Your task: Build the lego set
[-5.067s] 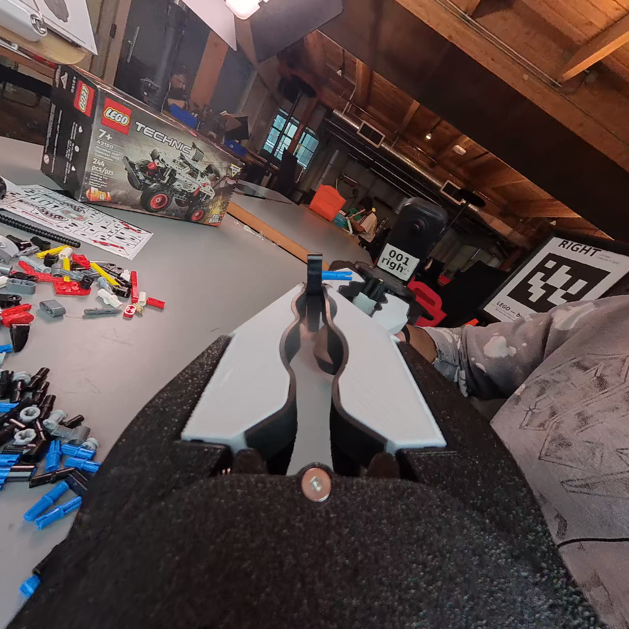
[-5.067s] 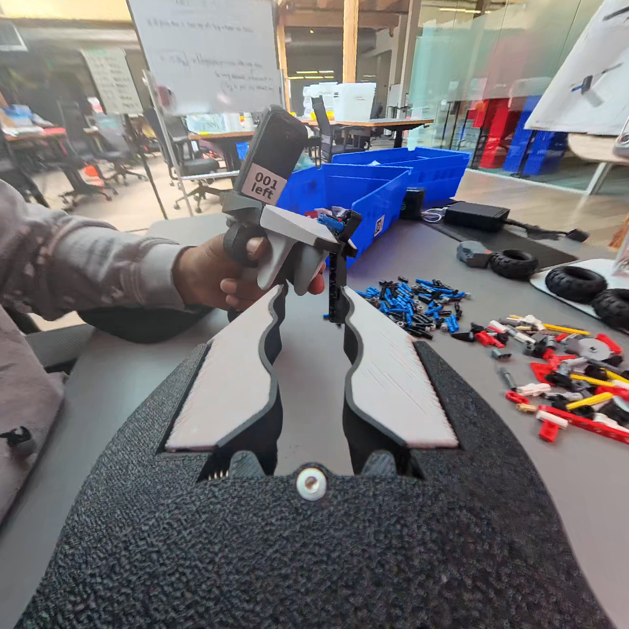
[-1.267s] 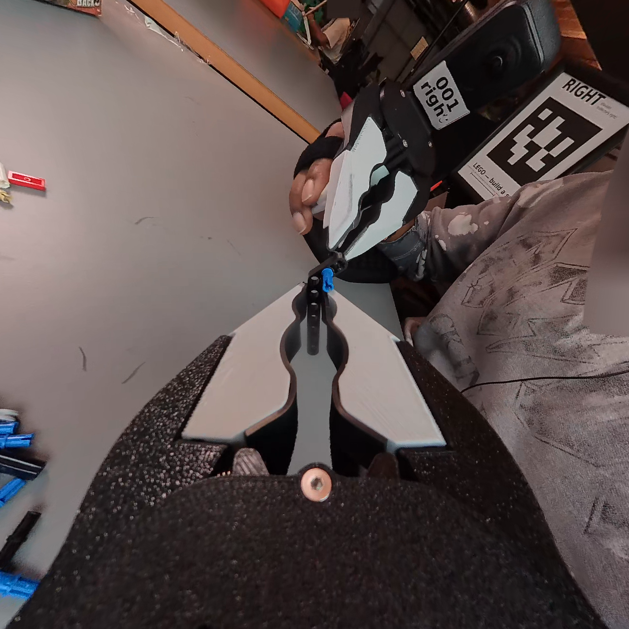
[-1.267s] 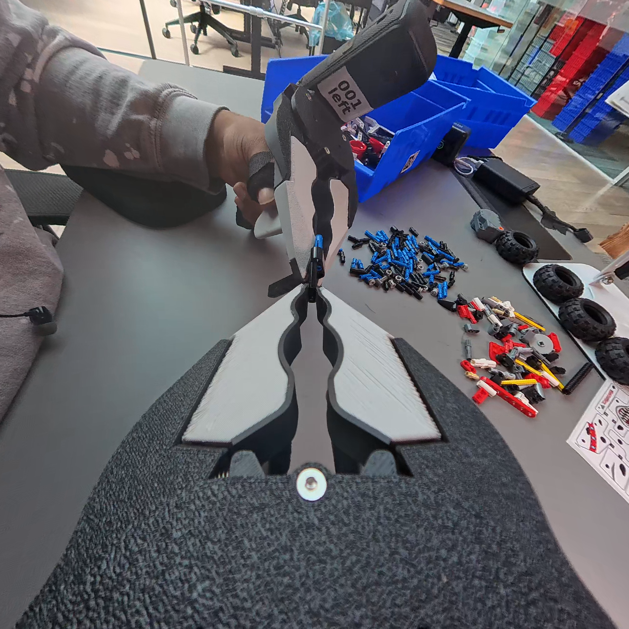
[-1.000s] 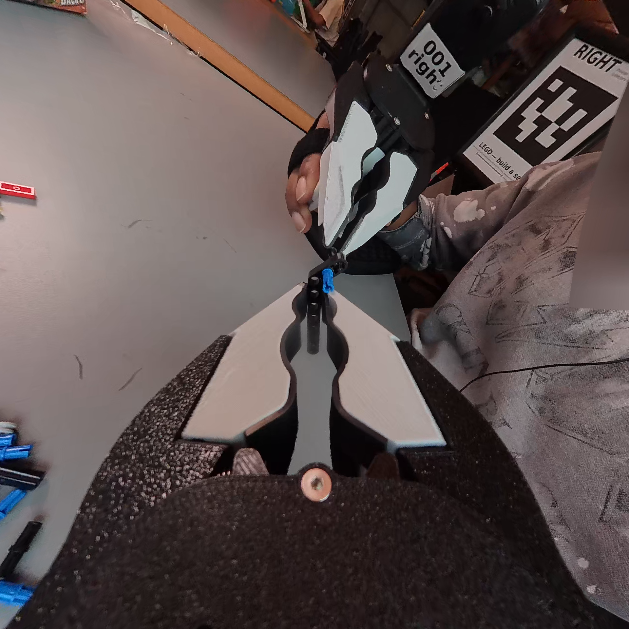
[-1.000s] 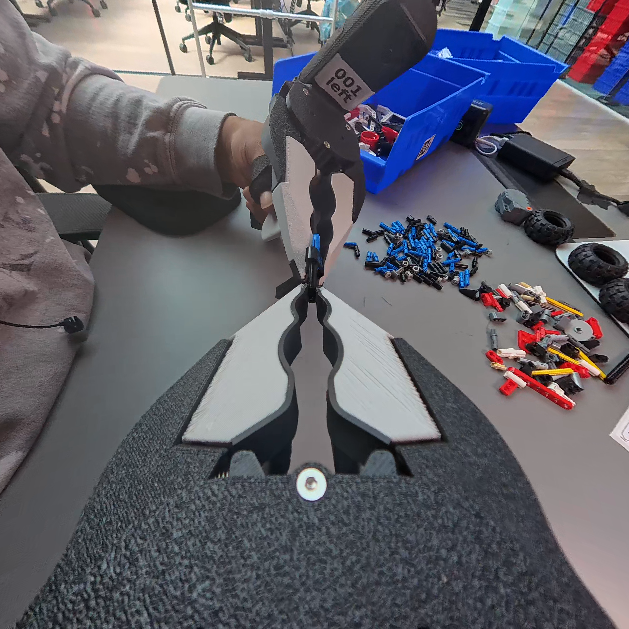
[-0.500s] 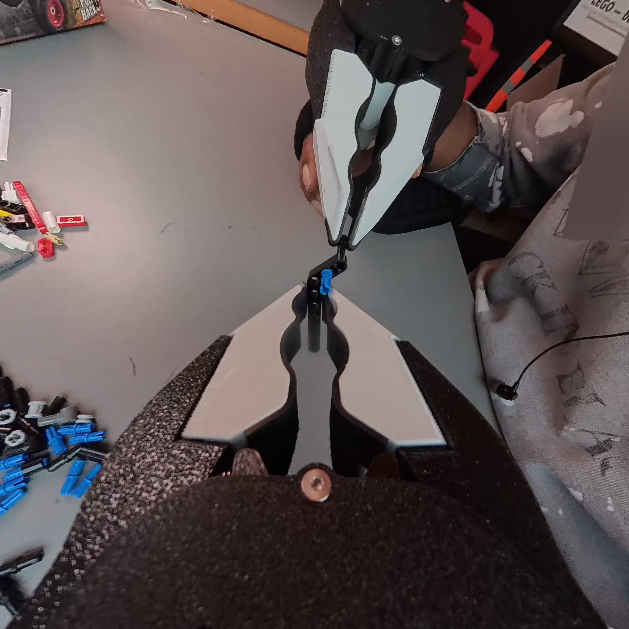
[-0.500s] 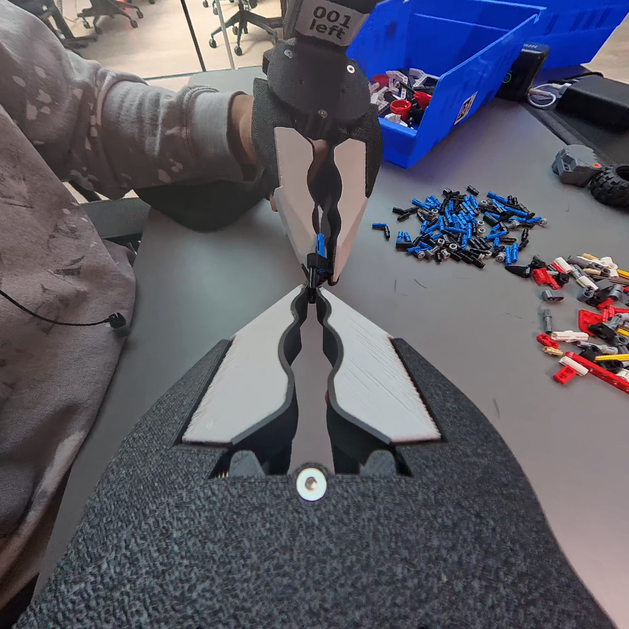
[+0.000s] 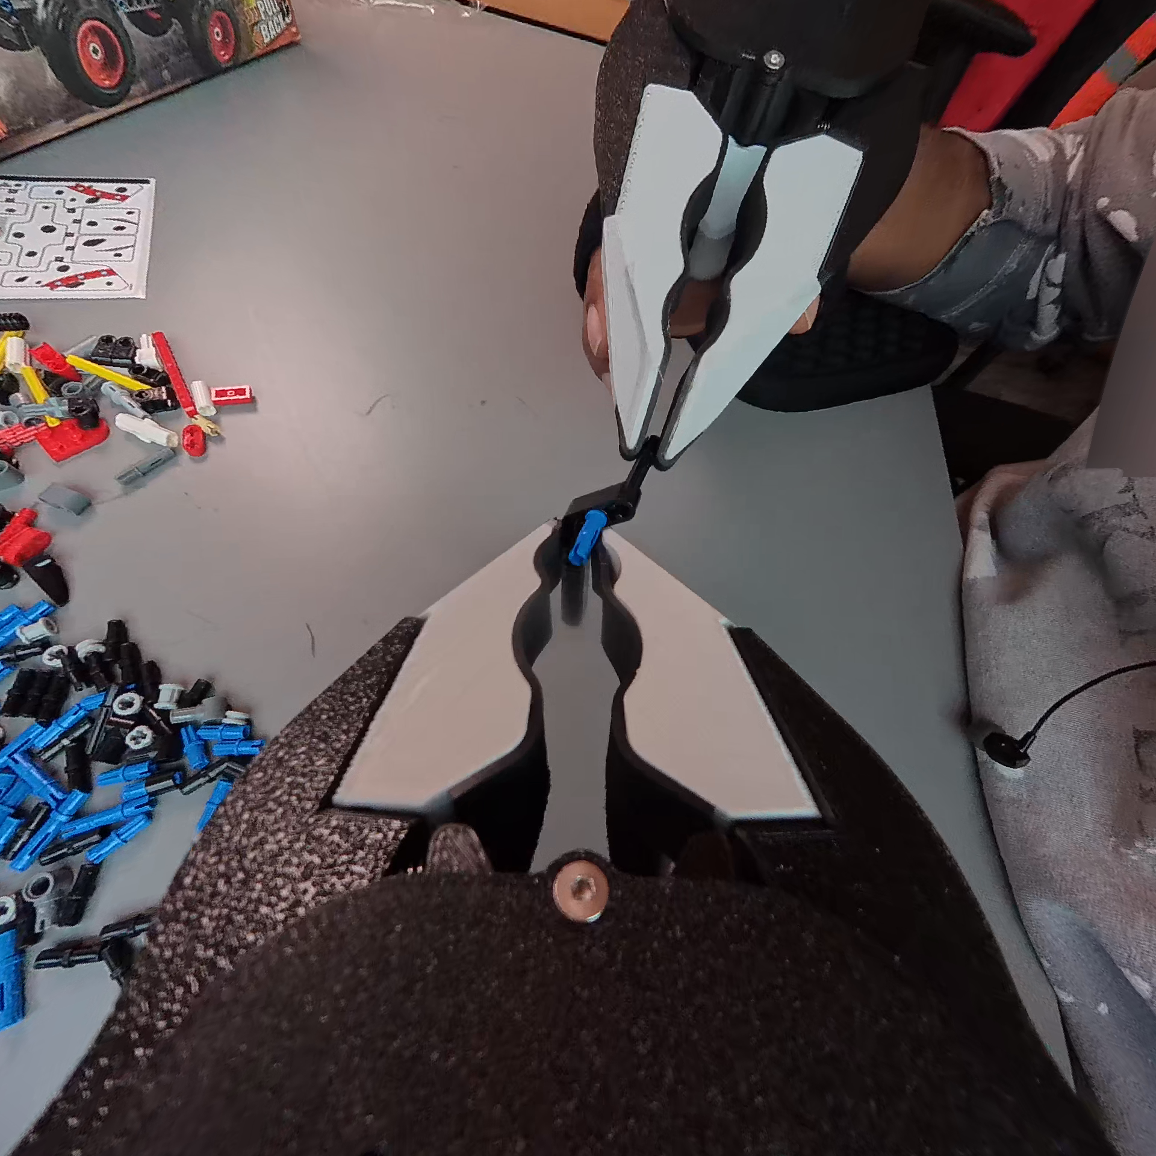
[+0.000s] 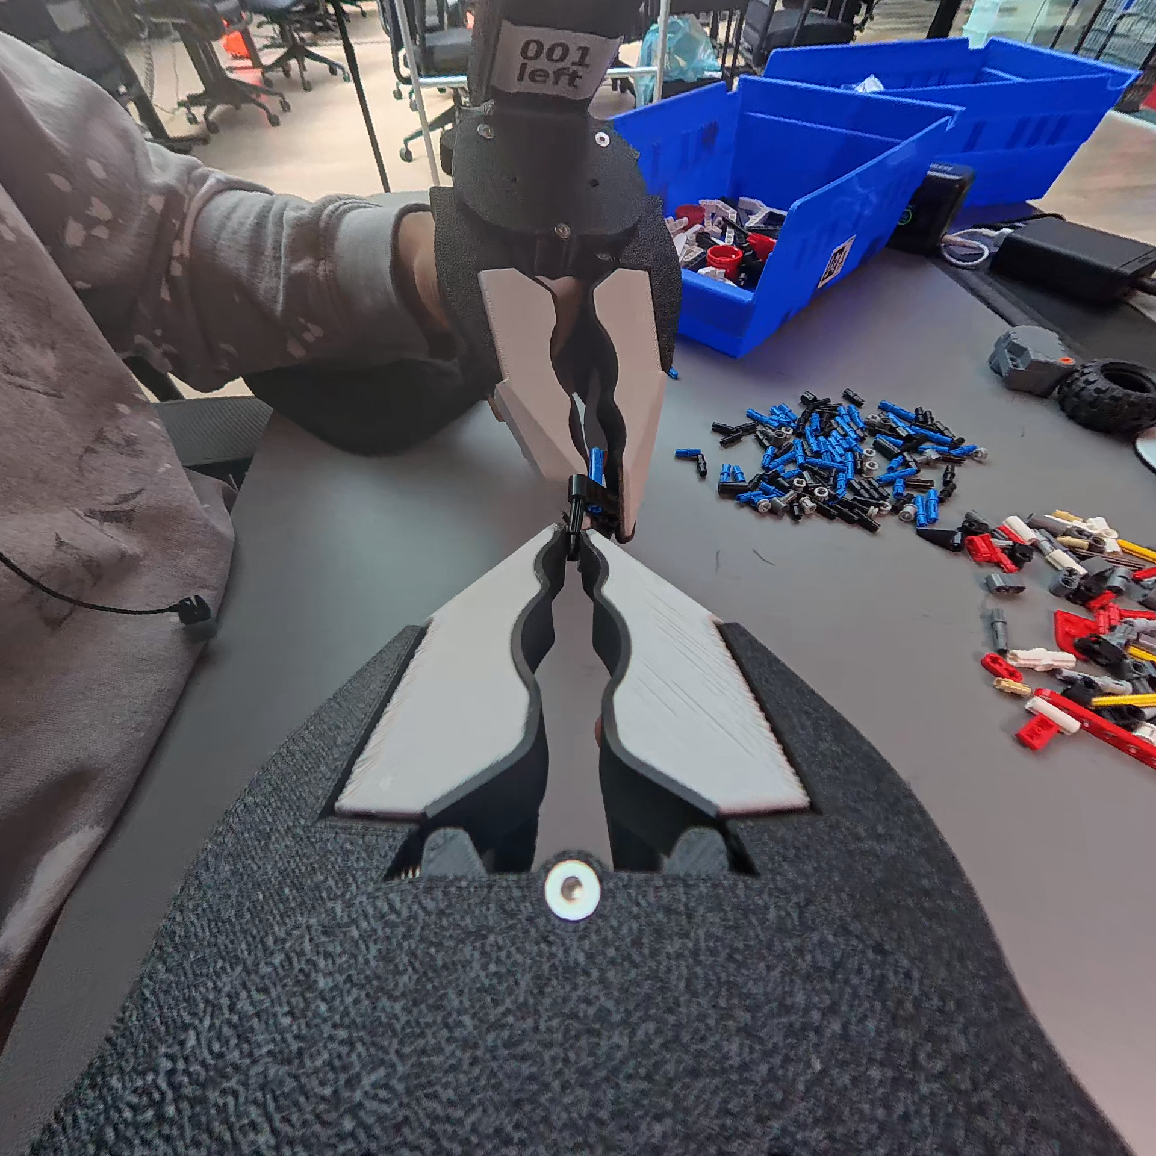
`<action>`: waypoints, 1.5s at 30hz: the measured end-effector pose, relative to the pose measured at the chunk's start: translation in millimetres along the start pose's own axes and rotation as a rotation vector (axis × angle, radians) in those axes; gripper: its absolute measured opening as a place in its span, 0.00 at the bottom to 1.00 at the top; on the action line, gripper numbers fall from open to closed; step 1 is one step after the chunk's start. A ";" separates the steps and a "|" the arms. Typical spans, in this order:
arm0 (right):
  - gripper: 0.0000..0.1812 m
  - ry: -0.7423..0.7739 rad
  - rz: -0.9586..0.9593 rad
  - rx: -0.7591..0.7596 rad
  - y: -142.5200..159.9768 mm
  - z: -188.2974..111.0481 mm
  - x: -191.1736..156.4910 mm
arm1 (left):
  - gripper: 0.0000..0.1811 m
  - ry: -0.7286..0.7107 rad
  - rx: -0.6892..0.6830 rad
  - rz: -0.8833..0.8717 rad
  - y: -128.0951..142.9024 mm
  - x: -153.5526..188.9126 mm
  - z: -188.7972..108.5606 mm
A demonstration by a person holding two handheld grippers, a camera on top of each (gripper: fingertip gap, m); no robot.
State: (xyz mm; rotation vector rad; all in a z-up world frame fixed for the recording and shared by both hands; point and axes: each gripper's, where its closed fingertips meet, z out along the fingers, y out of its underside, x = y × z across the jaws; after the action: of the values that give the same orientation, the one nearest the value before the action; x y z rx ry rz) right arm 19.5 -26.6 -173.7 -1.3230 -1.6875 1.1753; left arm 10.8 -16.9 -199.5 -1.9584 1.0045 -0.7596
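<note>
A small black beam with a blue pin is held in the closed left gripper. A thin black pin is pinched in the closed right gripper and touches the beam at 12 o'clock. The parts are judged light, hard and slippery, best held by the ends. Loose parts lie at 9 o'clock on the gray tabletop. 2 blue bins stand at 1 o'clock.
</note>
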 end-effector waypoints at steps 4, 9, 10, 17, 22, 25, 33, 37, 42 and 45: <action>0.01 0.007 0.014 0.054 -7.5 2.0 2.4 | 0.04 -0.010 0.010 -0.007 0.6 -1.3 2.5; 0.01 0.016 0.021 0.037 -3.4 2.2 5.5 | 0.05 -0.045 0.022 -0.003 -0.7 -6.5 4.1; 0.02 0.034 0.033 0.041 -2.8 1.7 9.8 | 0.05 -0.079 0.031 -0.005 -2.4 -11.3 4.6; 0.06 0.202 0.158 0.240 -26.2 -7.7 43.5 | 0.04 -0.312 0.186 -0.026 -29.1 -34.7 -1.4; 0.22 0.335 0.170 0.326 -39.7 -16.9 57.3 | 0.04 -0.460 0.282 -0.046 -40.8 -50.1 -13.4; 0.24 0.482 0.149 0.322 -42.3 -20.1 67.3 | 0.04 -0.580 0.320 -0.056 -46.0 -62.9 -25.1; 0.22 0.626 0.146 0.300 -49.6 4.6 69.1 | 0.05 -0.768 0.246 0.111 -53.1 -64.4 -24.6; 0.18 0.614 0.168 0.311 -47.5 3.8 71.9 | 0.05 -0.816 0.209 0.203 -53.4 -61.2 -23.5; 0.17 0.622 0.142 0.322 -46.3 -2.0 75.7 | 0.07 -0.757 0.251 0.198 -55.1 -55.8 -22.2; 0.17 0.611 0.138 0.335 -46.6 -8.6 78.6 | 0.12 -0.689 0.283 0.215 -56.2 -49.0 -21.5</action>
State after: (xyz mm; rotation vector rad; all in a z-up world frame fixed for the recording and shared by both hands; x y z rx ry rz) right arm -8.8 48.1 -128.5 -1.4093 -0.9347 0.9426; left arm -9.6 37.6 -148.3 -1.6439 0.6249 -0.0707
